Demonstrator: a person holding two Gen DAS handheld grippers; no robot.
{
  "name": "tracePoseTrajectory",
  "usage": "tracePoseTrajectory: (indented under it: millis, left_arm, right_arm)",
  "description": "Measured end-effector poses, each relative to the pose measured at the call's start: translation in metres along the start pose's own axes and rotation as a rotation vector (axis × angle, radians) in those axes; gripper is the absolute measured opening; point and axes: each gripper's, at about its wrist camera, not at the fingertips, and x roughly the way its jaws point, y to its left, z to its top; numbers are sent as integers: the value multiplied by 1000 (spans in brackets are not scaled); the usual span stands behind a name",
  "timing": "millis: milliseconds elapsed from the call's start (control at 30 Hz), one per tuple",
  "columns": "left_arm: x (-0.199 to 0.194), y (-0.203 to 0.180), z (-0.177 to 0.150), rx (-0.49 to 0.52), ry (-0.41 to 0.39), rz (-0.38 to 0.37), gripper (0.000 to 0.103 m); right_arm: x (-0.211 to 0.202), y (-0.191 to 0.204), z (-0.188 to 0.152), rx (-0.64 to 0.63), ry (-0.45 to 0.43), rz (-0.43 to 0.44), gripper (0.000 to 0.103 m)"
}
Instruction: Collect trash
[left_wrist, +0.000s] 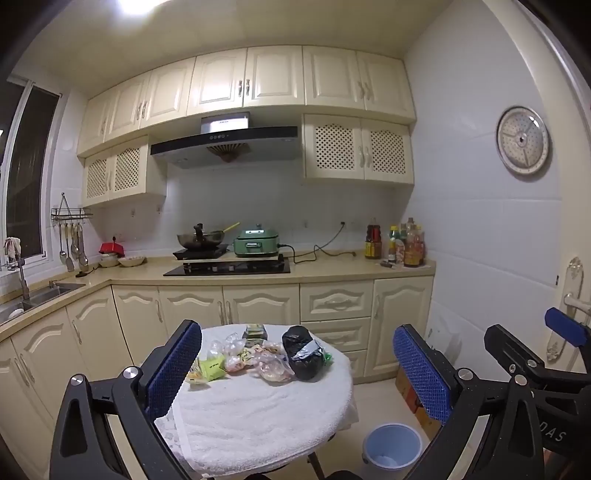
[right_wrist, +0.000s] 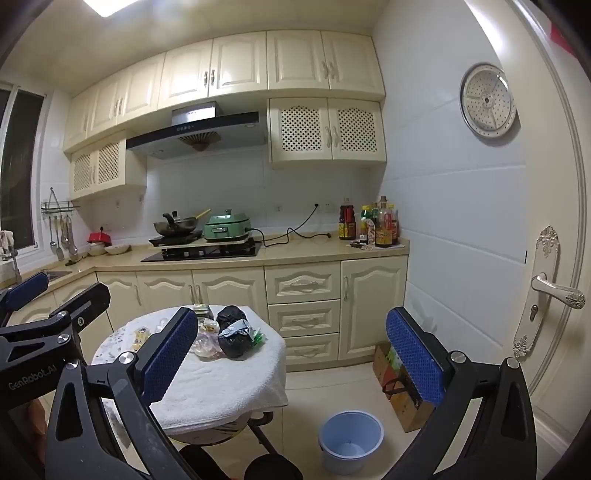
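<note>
A small round table (left_wrist: 258, 417) covered with a white towel carries a pile of trash: a black plastic bag (left_wrist: 304, 352), clear crumpled wrappers (left_wrist: 271, 365), a yellow-green packet (left_wrist: 211, 365) and a dark packet (left_wrist: 255, 331). The pile also shows in the right wrist view, with the black bag (right_wrist: 233, 332) at its right. My left gripper (left_wrist: 297, 363) is open and empty, held back from the table. My right gripper (right_wrist: 291, 354) is open and empty, to the right of the left one. A light blue bin (left_wrist: 392, 448) stands on the floor right of the table; it also shows in the right wrist view (right_wrist: 350, 439).
Kitchen counter (left_wrist: 332, 271) behind the table holds a stove, wok, green cooker and bottles (left_wrist: 399, 243). A cardboard box (right_wrist: 400, 387) sits on the floor by the right wall. A door with a handle (right_wrist: 557, 291) is at the far right. A sink (left_wrist: 33, 295) is on the left.
</note>
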Motion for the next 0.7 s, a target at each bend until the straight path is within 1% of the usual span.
tracePoseTrajectory:
  millis: [700]
  left_arm:
    - [-1,-2,1,2,6,8,102]
  right_arm:
    - [2,-4,-1,9,8,18,103]
